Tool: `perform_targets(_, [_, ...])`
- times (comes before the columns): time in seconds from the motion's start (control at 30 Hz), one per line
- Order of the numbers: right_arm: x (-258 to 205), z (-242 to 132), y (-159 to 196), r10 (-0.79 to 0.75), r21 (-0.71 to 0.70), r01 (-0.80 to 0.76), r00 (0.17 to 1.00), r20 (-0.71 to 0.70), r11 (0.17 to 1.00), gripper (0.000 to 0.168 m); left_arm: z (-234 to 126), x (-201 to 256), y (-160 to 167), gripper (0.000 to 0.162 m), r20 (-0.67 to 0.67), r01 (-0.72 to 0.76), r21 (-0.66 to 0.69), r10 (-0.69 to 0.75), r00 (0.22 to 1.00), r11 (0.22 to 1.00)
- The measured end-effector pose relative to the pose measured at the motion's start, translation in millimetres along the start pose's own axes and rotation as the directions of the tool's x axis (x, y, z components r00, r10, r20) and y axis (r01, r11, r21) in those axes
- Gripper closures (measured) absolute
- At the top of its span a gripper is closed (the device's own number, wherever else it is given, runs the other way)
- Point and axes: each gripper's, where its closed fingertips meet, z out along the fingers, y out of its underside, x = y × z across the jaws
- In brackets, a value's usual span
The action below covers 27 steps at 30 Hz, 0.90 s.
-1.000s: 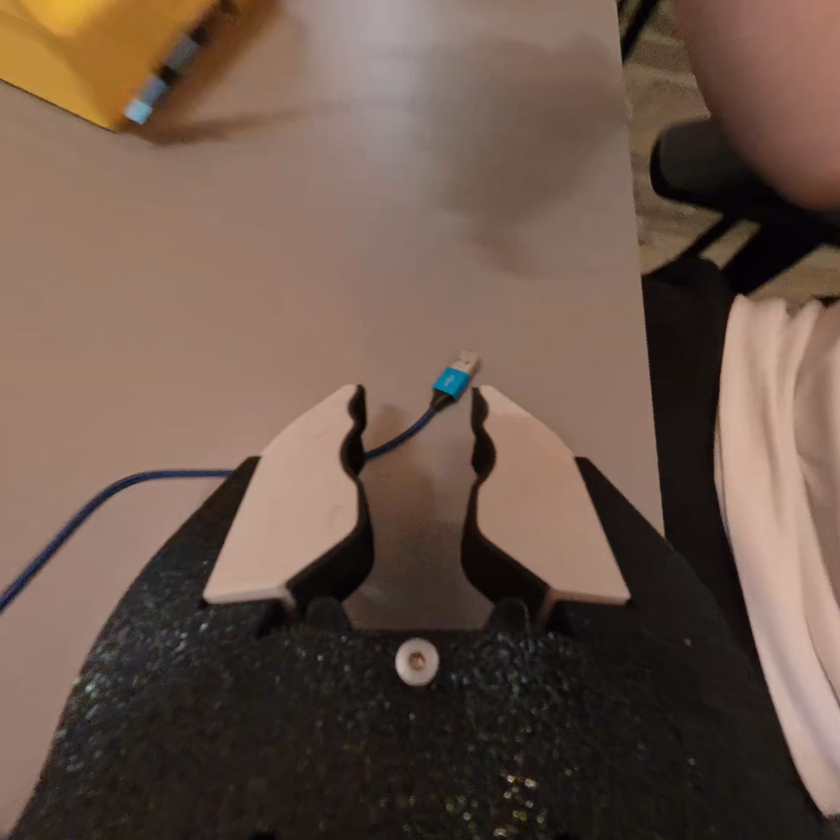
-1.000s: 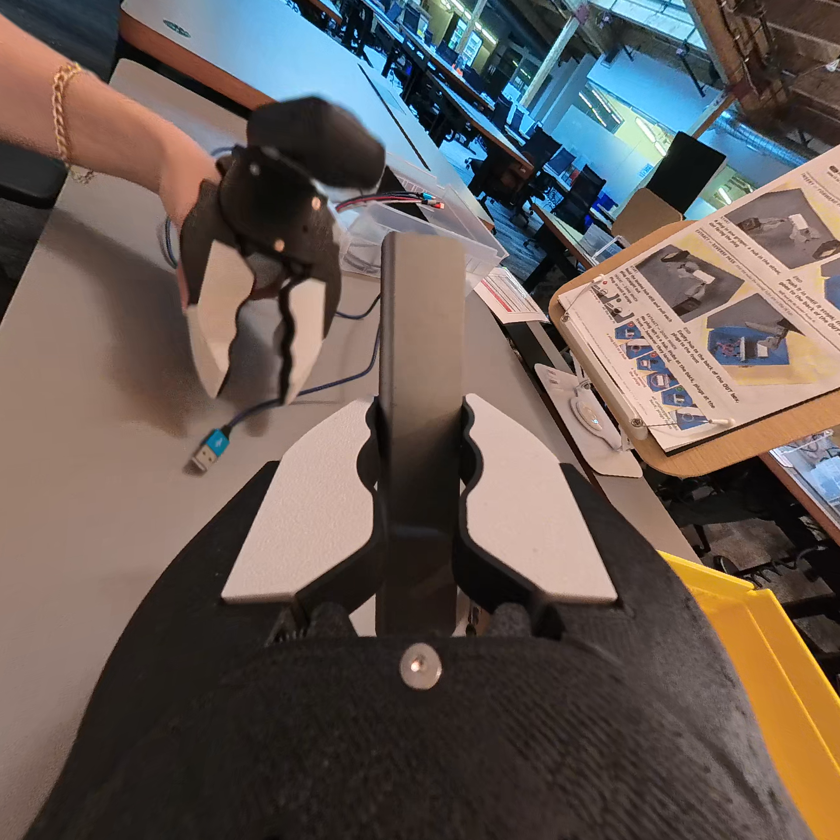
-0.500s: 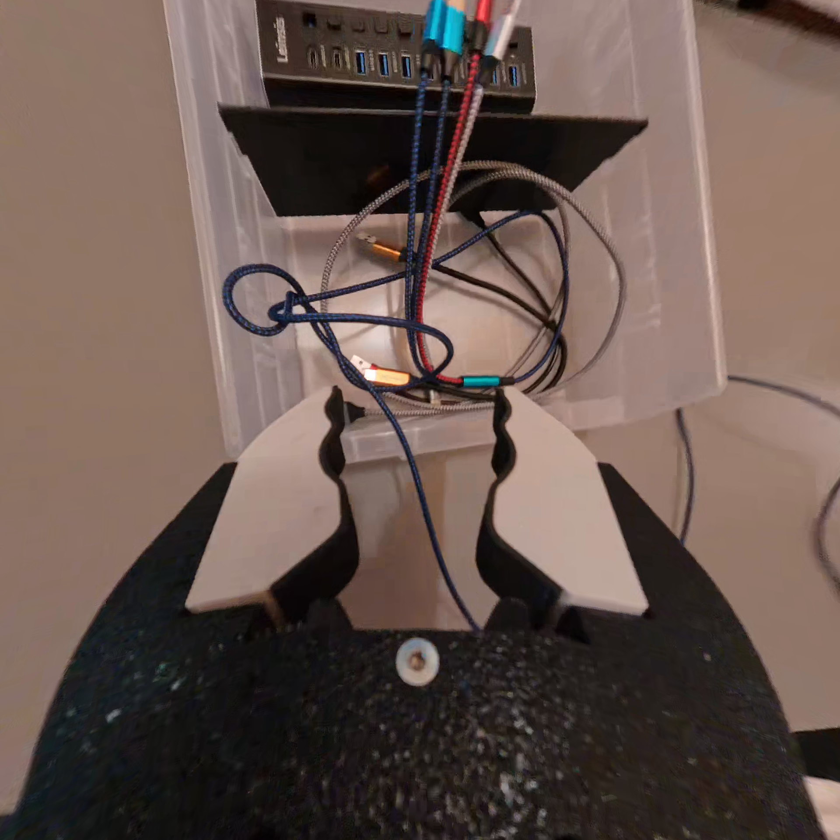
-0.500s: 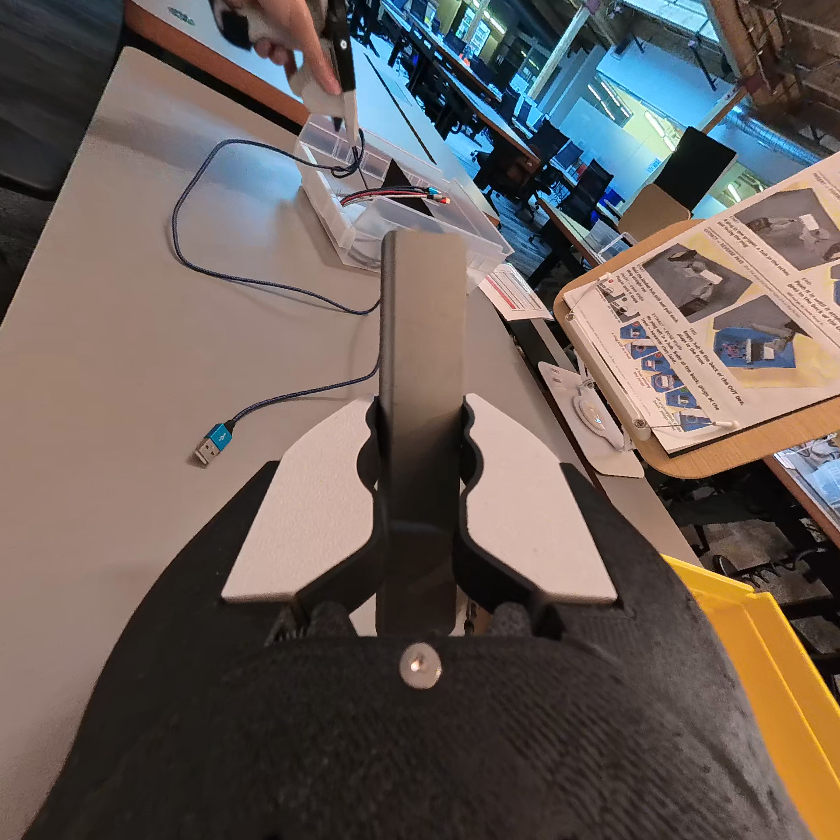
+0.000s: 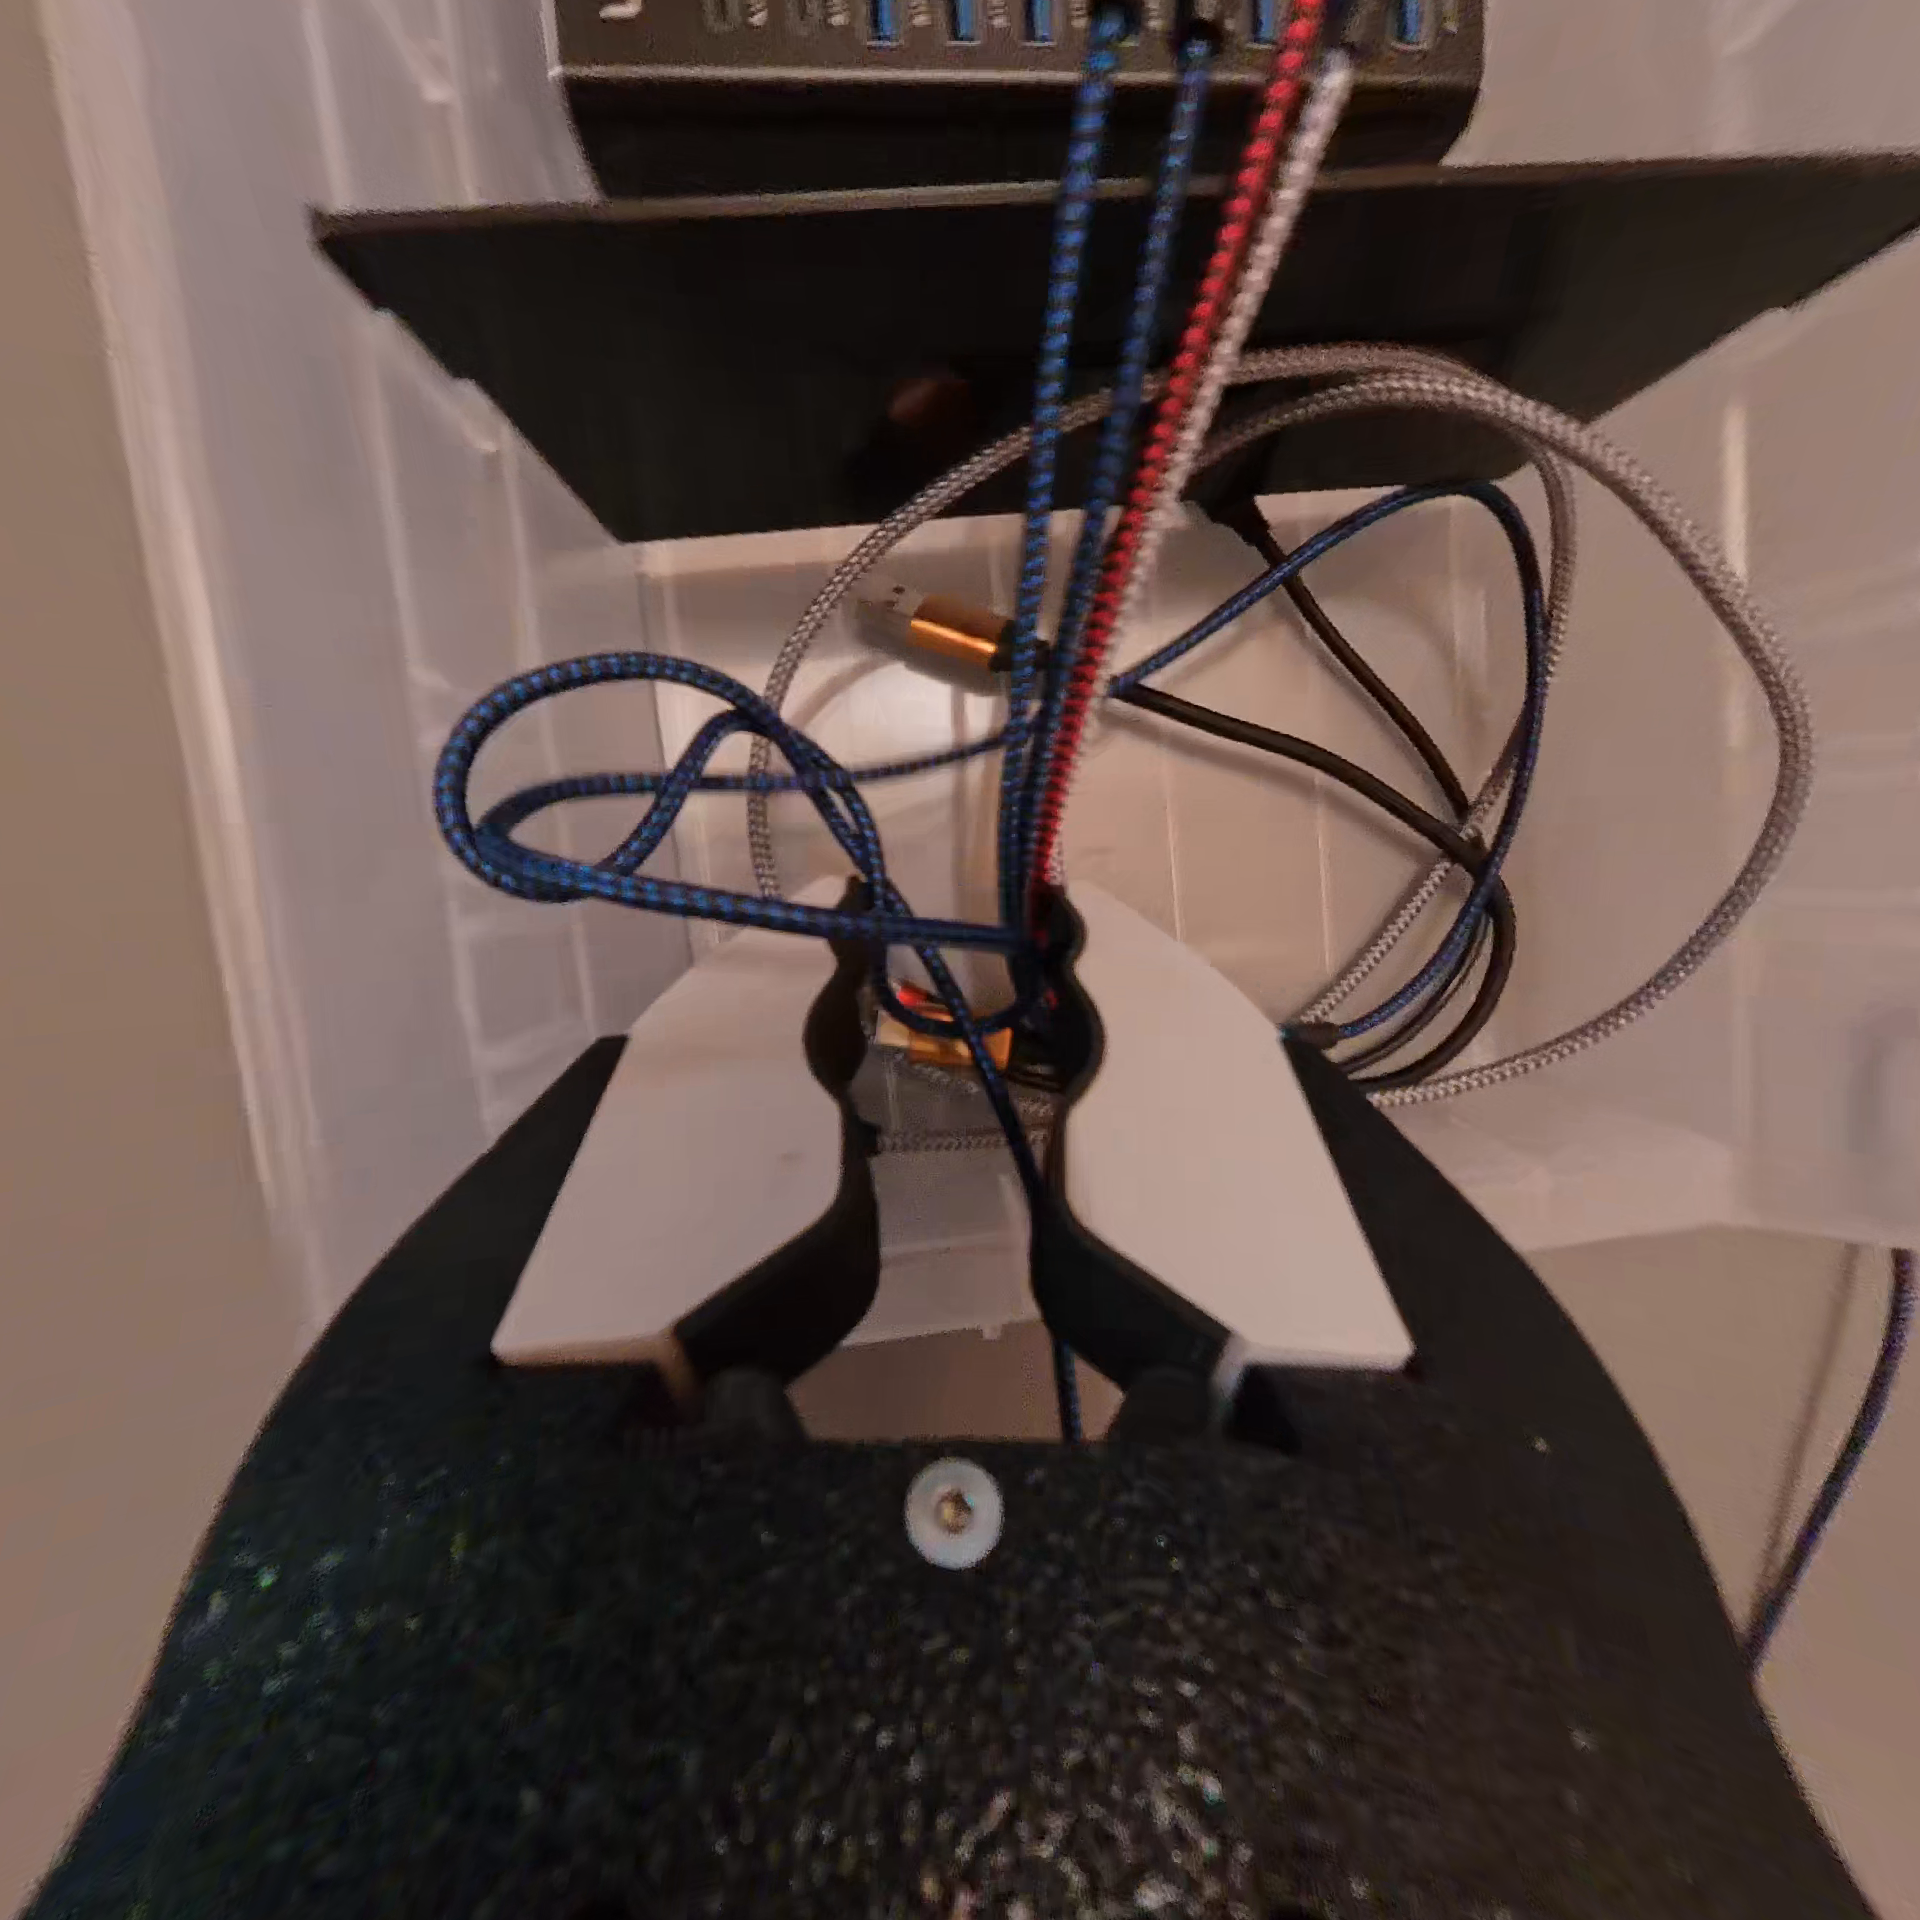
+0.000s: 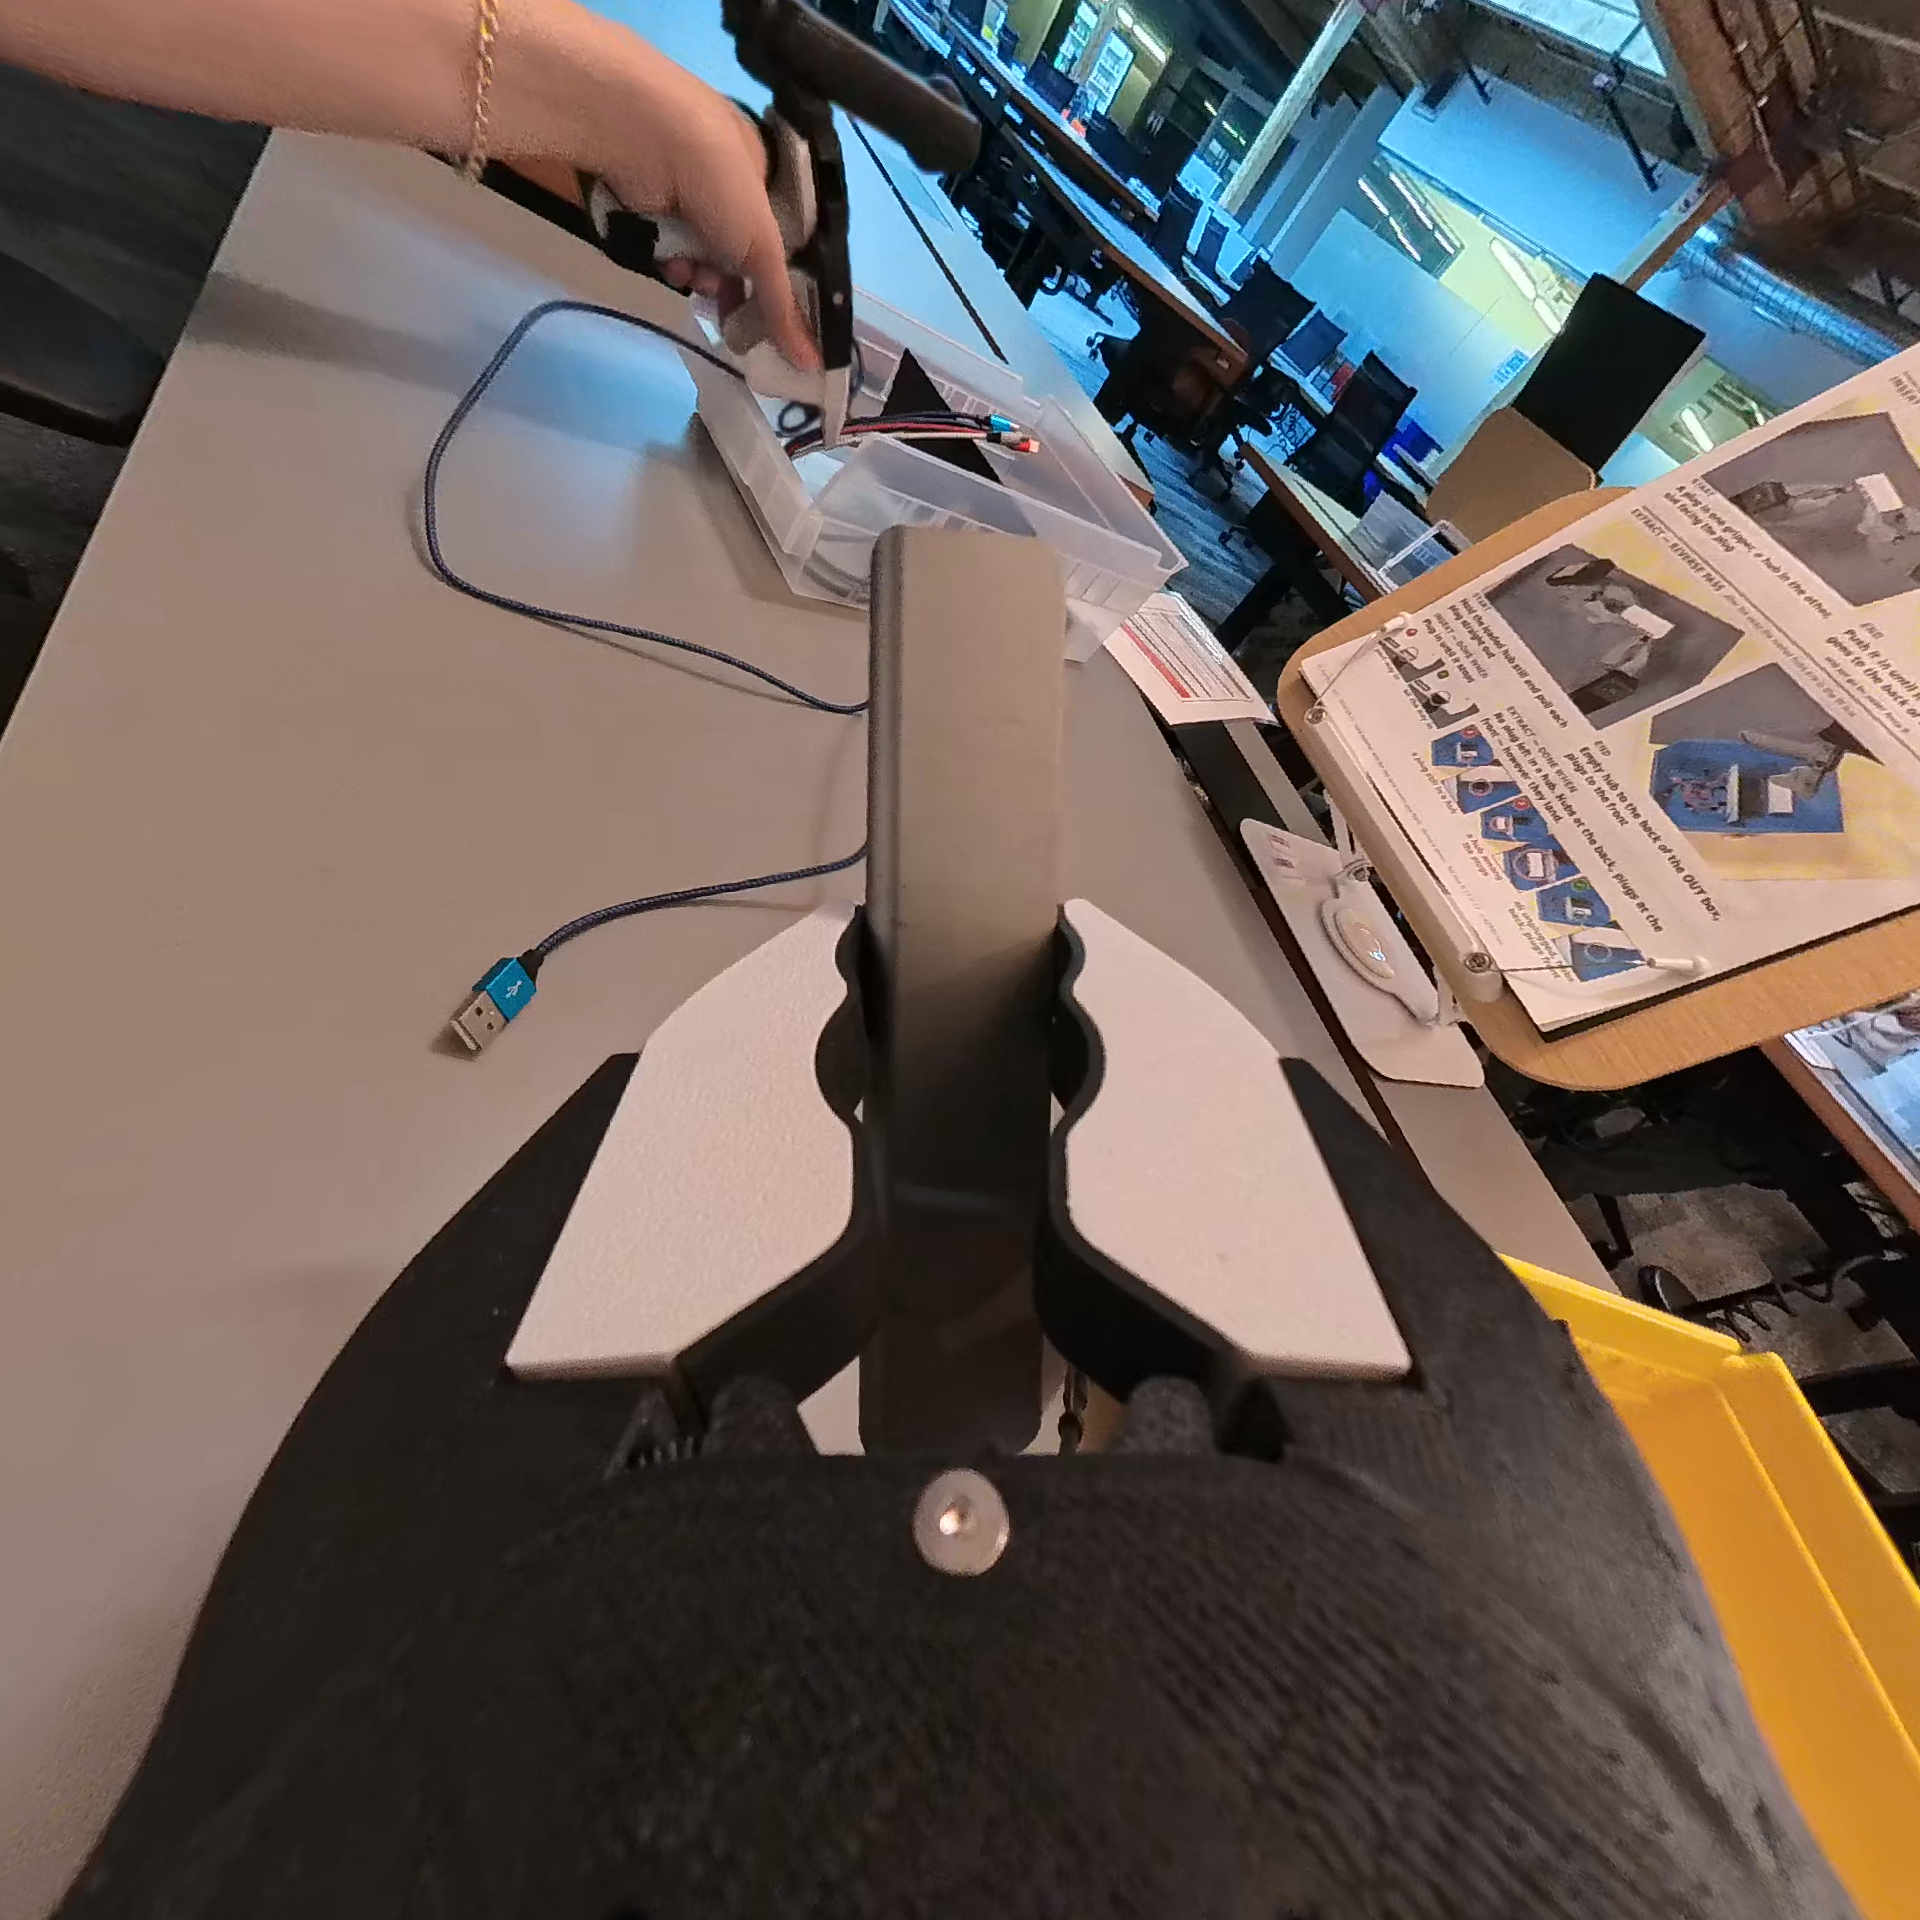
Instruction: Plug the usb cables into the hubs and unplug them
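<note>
My left gripper [image 5: 956, 914] reaches down into a clear plastic bin [image 5: 312, 623]. Its jaws stand a narrow gap apart, with an orange plug [image 5: 940, 1044] and blue braided cables [image 5: 665, 894] lying between them; contact is unclear. A black hub [image 5: 1018, 94] at the bin's far end has blue, red and grey cables plugged in. A second gold plug [image 5: 956, 629] lies loose. My right gripper [image 6: 961, 925] is shut on a dark grey hub [image 6: 966, 727], held upright above the table. The left gripper [image 6: 821, 343] also shows in the right wrist view, in the bin [image 6: 1039, 561].
A blue cable with a blue plug [image 6: 499, 992] lies loose on the grey table [image 6: 260, 727]. A clipboard with printed sheets [image 6: 1558, 779] stands right of the table. A yellow bin [image 6: 1766, 1507] is at the near right. A black plate [image 5: 1039, 312] spans the clear bin. The left gripper's tips are roughly 50 centimeters from the right gripper's.
My left gripper left the blue plug on the table, swung over to the clear bin, dropped among the cables and narrowed its jaws. The right gripper has held the hub still.
</note>
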Motion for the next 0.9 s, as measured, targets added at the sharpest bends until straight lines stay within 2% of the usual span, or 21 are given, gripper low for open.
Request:
perform_targets(0.07, [1, -2, 0, 0.001, 0.002, -0.001, 1.0, -0.006, 1.0, 0.137, -2, 2, -4, 0.15, 0.009, -0.068, 0.027, 0.067, 0.998, 0.997])
perform_targets(0.2, [4, -7, 1, 0.006, 0.002, -0.006, 1.0, -0.019, 1.0, 0.137, -28, 5, -21, 0.153, 0.056, -0.157, 0.153, 0.15, 0.987, 0.976])
perform_targets(0.33, [4, -7, 3, 0.006, -0.006, -0.006, 1.0, -0.021, 1.0, 0.137, -82, 14, -51, 0.155, 0.146, -0.245, 0.334, 0.207, 0.967, 0.91])
perform_targets(0.57, [3, -8, -1, -0.006, -0.004, 0.005, 1.0, -0.021, 1.0, 0.137, -189, 44, -84, 0.154, 0.271, -0.37, 0.538, 0.26, 0.927, 0.757])
perform_targets(0.67, [5, -11, -2, -0.005, 0.001, 0.006, 0.999, -0.032, 1.0, 0.137, -230, 82, -84, 0.154, 0.245, -0.397, 0.602, 0.313, 0.918, 0.693])
perform_targets(0.73, [7, -14, -3, -0.001, 0.008, 0.001, 0.999, -0.039, 1.0, 0.137, -243, 118, -80, 0.154, 0.219, -0.432, 0.607, 0.383, 0.898, 0.667])
perform_targets(0.8, [8, -16, -4, 0.001, 0.016, 0.0, 0.999, -0.044, 1.0, 0.137, -237, 166, -66, 0.153, 0.15, -0.501, 0.555, 0.512, 0.845, 0.664])
perform_targets(0.9, [9, -17, -7, -0.006, 0.022, 0.007, 0.999, -0.046, 1.0, 0.137, -202, 238, -35, 0.153, -0.017, -0.621, 0.419, 0.689, 0.725, 0.663])
